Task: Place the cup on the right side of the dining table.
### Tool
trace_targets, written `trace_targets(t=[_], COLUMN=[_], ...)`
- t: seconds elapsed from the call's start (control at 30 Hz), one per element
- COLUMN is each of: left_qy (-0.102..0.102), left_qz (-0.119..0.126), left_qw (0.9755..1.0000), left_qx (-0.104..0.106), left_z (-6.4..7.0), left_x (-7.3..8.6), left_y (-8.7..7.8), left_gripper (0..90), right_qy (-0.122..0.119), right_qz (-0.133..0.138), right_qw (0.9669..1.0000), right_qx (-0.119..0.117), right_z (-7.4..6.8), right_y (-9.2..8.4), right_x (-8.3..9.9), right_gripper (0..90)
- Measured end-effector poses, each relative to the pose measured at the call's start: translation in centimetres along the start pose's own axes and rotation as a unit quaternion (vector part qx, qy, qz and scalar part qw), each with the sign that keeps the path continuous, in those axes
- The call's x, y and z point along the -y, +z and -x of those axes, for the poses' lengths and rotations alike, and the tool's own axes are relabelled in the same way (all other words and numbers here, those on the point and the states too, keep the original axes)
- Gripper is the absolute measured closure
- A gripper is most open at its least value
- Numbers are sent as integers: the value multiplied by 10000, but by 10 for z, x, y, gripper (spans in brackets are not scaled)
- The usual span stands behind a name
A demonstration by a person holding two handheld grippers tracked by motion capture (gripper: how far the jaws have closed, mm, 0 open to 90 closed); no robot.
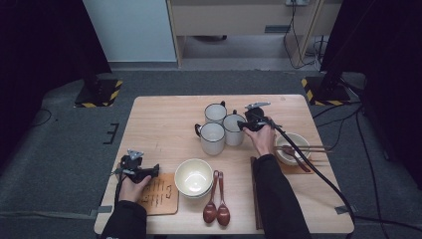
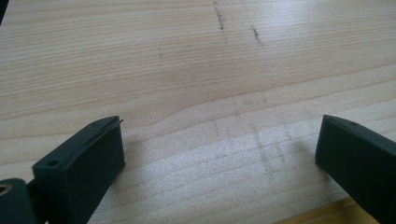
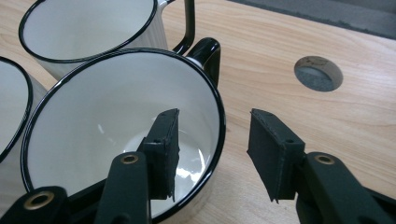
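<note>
The right gripper [image 1: 247, 125] is at the mug [image 1: 233, 129] that stands nearest to the right edge of the table [image 1: 164, 114], in a group of 3 white mugs with black rims behind the middle of the table. In the right gripper view its jaws straddle the wall of this mug [image 3: 116, 121]: 1 jaw is inside the cup, the other is outside over the wood, half open, and I cannot tell that the pads press on the wall. The mug is empty, and its black handle [image 3: 208, 53] points away from the gripper. The second mug [image 3: 88, 28] behind it is also empty, and the third mug [image 1: 212, 138] stands toward the front.

The left gripper [image 1: 151, 172] rests near the front left corner, just beside a wooden coaster [image 1: 160, 194]. In the left gripper view its jaws are wide apart with bare wood between them.

At the front edge, a stack of cream bowls [image 1: 193, 178] is empty, and 2 dark wooden spoons [image 1: 217, 209] lie beside it. Near the right edge a small bowl [image 1: 293, 149] has chopsticks [image 1: 311, 148] lying across its rim.
</note>
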State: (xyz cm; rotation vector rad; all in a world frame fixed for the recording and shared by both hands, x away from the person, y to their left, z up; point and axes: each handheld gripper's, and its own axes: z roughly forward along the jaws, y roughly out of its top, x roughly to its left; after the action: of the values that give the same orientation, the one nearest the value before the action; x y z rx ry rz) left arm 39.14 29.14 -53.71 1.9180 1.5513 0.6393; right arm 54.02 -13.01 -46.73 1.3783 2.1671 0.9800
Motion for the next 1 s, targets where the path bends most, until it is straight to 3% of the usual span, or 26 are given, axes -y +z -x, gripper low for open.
trace_targets(t=[0.5,1.0], left_qy=[0,1], left_qz=[0,0], left_qw=[10000,10000], left_qx=[0,1], left_z=[0,0], left_x=[0,0], left_y=[0,0], left_gripper=[2,2], right_qy=[17,106], right_qz=[-165,-170], right_qw=[9999,9998], right_qx=[-28,14], right_z=[0,-1], right_y=[8,10], right_x=[0,-3], right_gripper=[598,771])
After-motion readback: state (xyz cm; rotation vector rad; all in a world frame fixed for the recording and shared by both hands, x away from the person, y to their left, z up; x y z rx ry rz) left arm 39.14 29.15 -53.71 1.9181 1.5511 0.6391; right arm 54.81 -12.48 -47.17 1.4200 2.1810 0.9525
